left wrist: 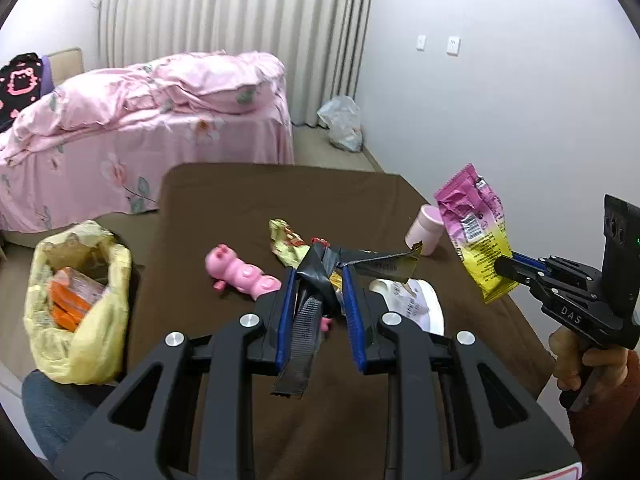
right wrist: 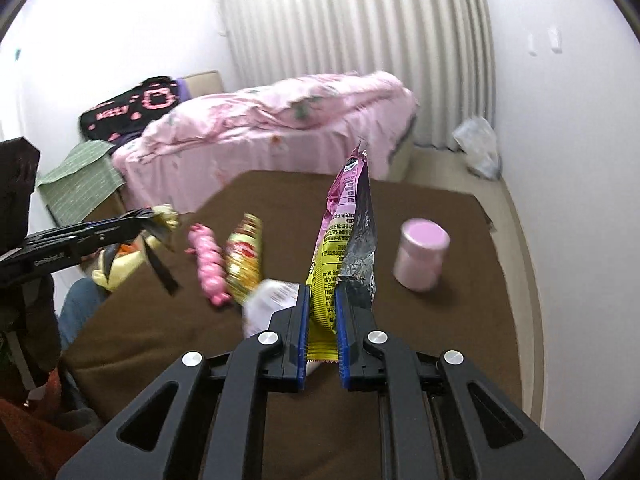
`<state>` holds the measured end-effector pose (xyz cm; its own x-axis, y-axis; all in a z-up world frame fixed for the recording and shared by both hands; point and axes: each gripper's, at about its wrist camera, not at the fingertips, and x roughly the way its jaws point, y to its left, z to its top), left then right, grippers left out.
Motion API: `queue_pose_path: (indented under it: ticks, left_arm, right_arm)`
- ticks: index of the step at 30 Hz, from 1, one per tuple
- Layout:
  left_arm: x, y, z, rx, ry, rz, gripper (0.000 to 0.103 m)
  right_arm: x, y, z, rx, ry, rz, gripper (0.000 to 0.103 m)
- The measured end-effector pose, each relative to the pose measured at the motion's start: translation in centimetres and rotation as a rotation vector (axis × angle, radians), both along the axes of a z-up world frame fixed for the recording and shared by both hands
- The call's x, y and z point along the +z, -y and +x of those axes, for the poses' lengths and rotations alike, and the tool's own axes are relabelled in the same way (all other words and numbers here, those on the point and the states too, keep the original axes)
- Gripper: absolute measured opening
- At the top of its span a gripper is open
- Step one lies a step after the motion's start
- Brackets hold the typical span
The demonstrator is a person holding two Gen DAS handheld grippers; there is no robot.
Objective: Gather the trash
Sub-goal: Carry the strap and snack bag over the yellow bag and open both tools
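Clamped, both pairs of jaws. Left gripper (left wrist: 319, 276) pinching a crumpled dark foil wrapper (left wrist: 320, 272) with a black ribbed strip hanging down between the blue pads, held above the brown table (left wrist: 224, 200). Right gripper (right wrist: 322, 312) closed on the lower edge of a pink-and-yellow snack packet (right wrist: 340, 240), standing upright, silver inside showing, lifted clear of the tabletop at the right side. Still lying on the table: a yellow-and-red snack wrapper (left wrist: 286, 240), just beside a pink pig toy (left wrist: 240, 272); a white printed wrapper (left wrist: 416, 304) near the left gripper's right finger; a pink lidded jar (left wrist: 425, 229) upright farther back. Off the table's left edge, a yellow plastic bag (left wrist: 80, 300), mouth open, orange packets inside. Beyond, a bed under a pink floral quilt (left wrist: 140, 120).
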<state>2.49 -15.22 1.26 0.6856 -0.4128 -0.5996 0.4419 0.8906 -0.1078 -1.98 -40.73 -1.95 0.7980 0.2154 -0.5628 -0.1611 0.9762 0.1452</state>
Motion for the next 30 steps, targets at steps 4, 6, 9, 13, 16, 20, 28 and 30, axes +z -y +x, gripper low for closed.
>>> queue_pose_path:
  ticks: [4, 6, 9, 13, 16, 20, 28, 30]
  left_arm:
    - [1.0, -2.4, -0.2, 0.043, 0.029, -0.020, 0.022]
    - [1.6, -4.3, 0.1, 0.079, 0.040, -0.036, 0.022]
    - [2.5, -7.6, 1.1, 0.157, 0.061, -0.052, 0.022]
    - [2.9, -12.7, 2.4, 0.263, 0.063, -0.063, 0.022]
    - [2.8, -16.1, 3.4, 0.330, 0.062, -0.071, 0.022]
    - [2.3, -20.9, 4.5, 0.422, 0.068, -0.114, 0.022]
    - [-0.2, -27.3, 8.5, 0.498, 0.025, -0.263, 0.022]
    - [-1.8, -27.7, 9.9, 0.488, -0.024, -0.294, 0.025]
  right_arm:
    - [2.1, -3.1, 0.9, 0.064, 0.035, -0.017, 0.013]
    - [3.4, -4.9, 1.6, 0.101, 0.055, -0.024, 0.013]
    - [5.3, -7.9, 2.6, 0.149, 0.086, -0.050, 0.013]
    - [6.6, -11.5, 3.4, 0.214, 0.107, -0.072, 0.013]
    - [7.2, -14.2, 4.2, 0.259, 0.105, -0.084, 0.013]
    - [7.9, -17.3, 5.3, 0.305, 0.104, -0.103, 0.013]
    - [8.0, -23.8, 9.0, 0.404, 0.083, -0.174, 0.013]
    - [7.5, -25.0, 10.6, 0.425, 0.069, -0.191, 0.013]
